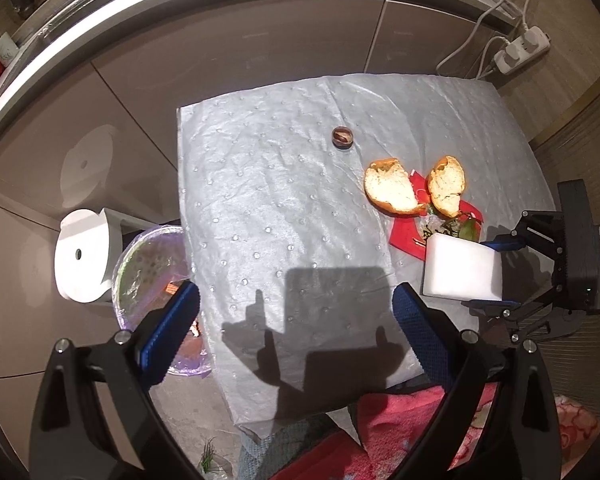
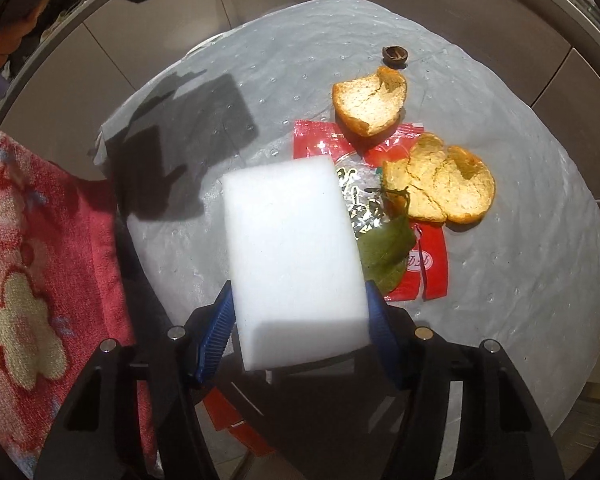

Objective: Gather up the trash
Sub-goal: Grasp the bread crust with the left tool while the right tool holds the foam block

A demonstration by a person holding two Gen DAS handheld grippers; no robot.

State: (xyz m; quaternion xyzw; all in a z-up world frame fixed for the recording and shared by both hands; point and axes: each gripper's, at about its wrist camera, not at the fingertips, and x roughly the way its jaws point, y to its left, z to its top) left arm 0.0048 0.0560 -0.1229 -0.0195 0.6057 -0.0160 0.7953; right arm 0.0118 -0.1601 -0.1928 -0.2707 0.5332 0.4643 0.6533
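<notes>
On the grey padded tabletop [image 1: 260, 200] lie a brown nutshell [image 1: 343, 136], two orange peels [image 1: 390, 190] [image 1: 446, 192], a red snack wrapper [image 2: 428, 264] and a green leaf [image 2: 384, 252]. My right gripper [image 2: 298, 296] is shut on a white sponge block [image 2: 292, 248], blue pads pressing both its long sides. The block hangs over the near end of the wrapper and hides part of it. In the left wrist view the same block [image 1: 460, 268] shows at the right. My left gripper [image 1: 296, 296] stands open over the table's near left part, nothing between its fingers.
A bin lined with a purple bag [image 1: 152, 264] stands on the floor left of the table, beside a white cylindrical object [image 1: 84, 256]. A pink floral towel [image 2: 32, 260] hangs at the near edge. A power strip with cables [image 1: 524, 50] lies beyond the far right corner.
</notes>
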